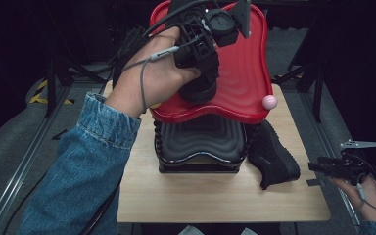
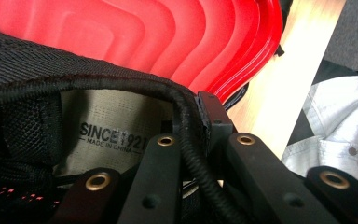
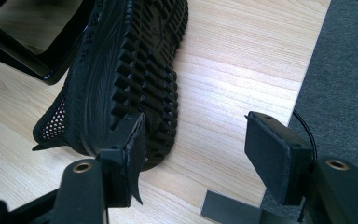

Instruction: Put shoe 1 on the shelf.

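Red tray [image 1: 245, 73] on the black rack [image 1: 200, 147] carries a black shoe [image 1: 200, 85], left gripper [image 2: 193, 135] clamped on its collar, tongue label [image 2: 112, 135] reading "SINCE 1921 / MADE IN CHINA" in the left gripper view; second shoe [image 3: 130, 70] lies sole-out on the table [image 1: 215, 196], right gripper [image 3: 200, 144] jaws apart near it.

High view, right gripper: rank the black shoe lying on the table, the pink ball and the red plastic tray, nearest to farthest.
From the right gripper:
1. Black mesh shoe lying on the wooden table, just to its left.
2. Small pink ball, at the tray's near right corner, farther up.
3. Red plastic tray: its near corner is level with the ball, its bulk lies beyond.
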The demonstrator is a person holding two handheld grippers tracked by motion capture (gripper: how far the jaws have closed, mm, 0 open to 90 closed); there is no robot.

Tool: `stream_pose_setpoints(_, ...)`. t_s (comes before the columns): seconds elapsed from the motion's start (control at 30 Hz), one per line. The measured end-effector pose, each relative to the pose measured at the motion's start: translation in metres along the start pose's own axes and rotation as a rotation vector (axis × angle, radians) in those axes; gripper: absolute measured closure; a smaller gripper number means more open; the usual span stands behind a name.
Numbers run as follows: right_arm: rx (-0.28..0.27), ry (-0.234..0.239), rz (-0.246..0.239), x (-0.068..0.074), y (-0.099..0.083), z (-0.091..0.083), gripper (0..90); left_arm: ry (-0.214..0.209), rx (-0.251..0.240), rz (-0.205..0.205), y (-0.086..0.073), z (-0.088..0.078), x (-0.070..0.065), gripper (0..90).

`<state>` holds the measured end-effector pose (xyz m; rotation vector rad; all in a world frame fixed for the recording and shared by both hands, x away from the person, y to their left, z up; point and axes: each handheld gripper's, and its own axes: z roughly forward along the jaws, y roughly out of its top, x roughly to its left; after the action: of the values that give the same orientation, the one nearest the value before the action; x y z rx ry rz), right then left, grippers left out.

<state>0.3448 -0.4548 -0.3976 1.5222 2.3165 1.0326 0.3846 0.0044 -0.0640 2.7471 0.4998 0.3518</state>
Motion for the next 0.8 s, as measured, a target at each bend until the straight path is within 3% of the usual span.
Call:
stream_pose_setpoints(0.23, 0.007, 0.001, -0.003, 0.0, 0.0, 0.001, 38.7, 0.0, 0.021, 0.005, 0.001, 0.008, 0.0, 87.1)
stream_pose_setpoints(0.37, 0.006, 0.003, -0.002, 0.0, 0.0, 0.001, 38.6, 0.028, 0.036, 0.015, 0.002, 0.012, -0.002, 87.0)
stream_pose_setpoints(0.57, 0.007, 0.004, -0.004, 0.0, 0.0, 0.0, 38.6, 0.036, 0.04, 0.017, 0.002, 0.014, -0.003, 86.8)
stream_pose_setpoints(0.8, 0.006, 0.004, -0.001, -0.001, 0.0, 0.0, 38.6, -0.004, 0.031, -0.017, -0.001, 0.012, 0.0, 83.5)
